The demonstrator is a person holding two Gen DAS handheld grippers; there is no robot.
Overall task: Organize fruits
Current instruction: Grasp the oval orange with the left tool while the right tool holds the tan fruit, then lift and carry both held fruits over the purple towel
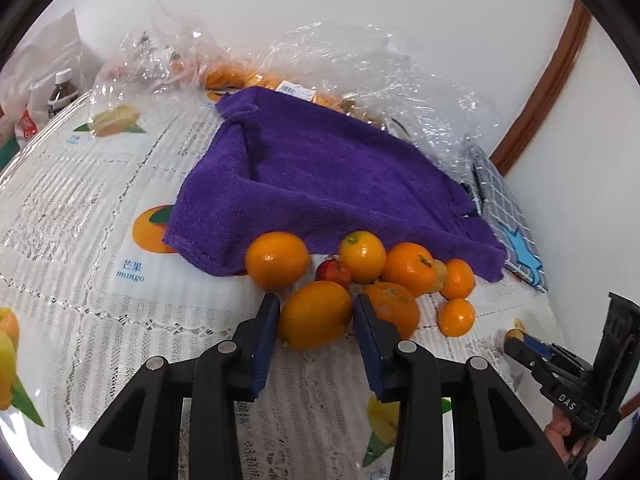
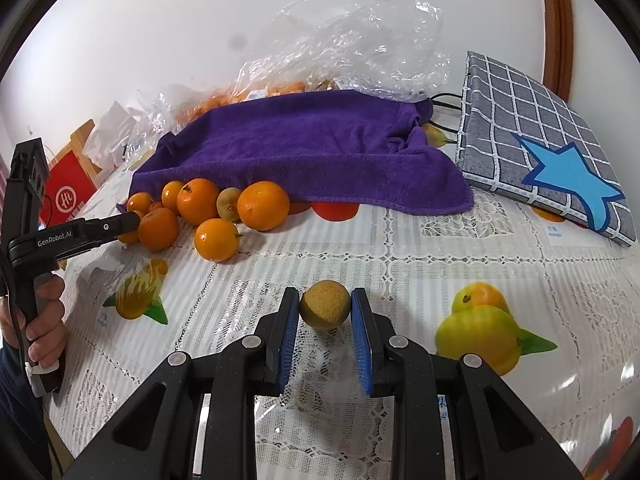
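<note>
A heap of oranges (image 1: 276,260) and small mandarins (image 1: 456,317), with one little red fruit (image 1: 334,272) among them, lies at the front edge of a purple towel (image 1: 320,184). My left gripper (image 1: 316,304) is shut on a yellow-orange fruit (image 1: 314,322) at the near side of the heap, one blue pad against each side. From the right wrist view, its tip (image 2: 134,220) sits among the oranges (image 2: 262,205). On the bare tablecloth to the right of the heap, my right gripper (image 2: 325,300) is shut on a small round brownish fruit (image 2: 325,310).
Crumpled clear plastic bags (image 1: 360,60) holding more oranges lie behind the towel. A grey checked pouch with a blue star (image 2: 540,148) rests at the right. A dark bottle (image 1: 62,92) and a red box (image 2: 66,196) stand at the left. The tablecloth (image 2: 440,240) carries printed fruit pictures.
</note>
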